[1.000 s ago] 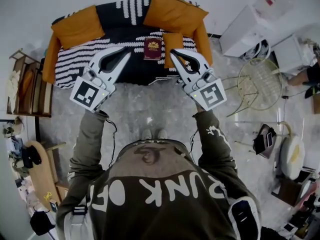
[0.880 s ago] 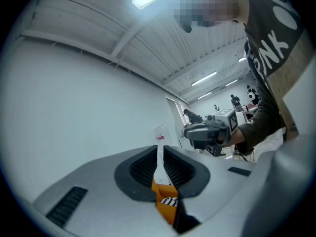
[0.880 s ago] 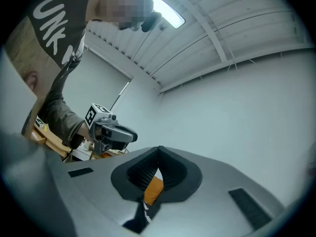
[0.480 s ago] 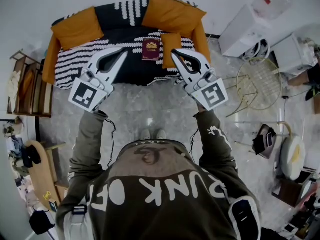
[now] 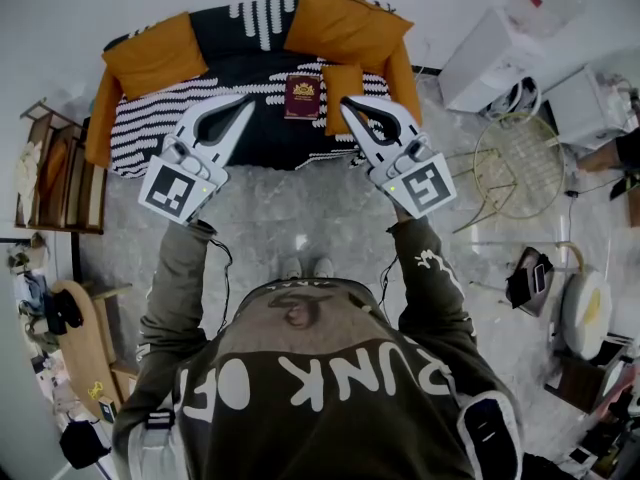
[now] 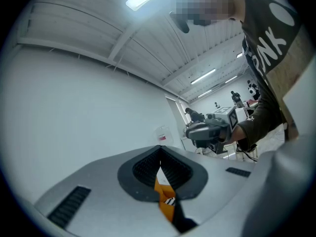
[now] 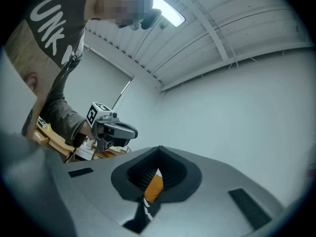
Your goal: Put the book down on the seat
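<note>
Book (image 5: pixel 304 97) lies flat on the sofa seat (image 5: pixel 280 140). Your left gripper (image 5: pixel 251 101) and right gripper (image 5: pixel 345 106) are both closed, empty, clear of it.

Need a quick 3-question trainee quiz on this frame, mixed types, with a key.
1. Fill in: the jaws of the left tool and the right tool are both ____.
2. Multiple choice: the book lies on A) the floor, B) the sofa seat, C) the wire chair.
3. True or false: the book is between the right tool's jaws.
Key: 1 shut; 2 B; 3 false.
</note>
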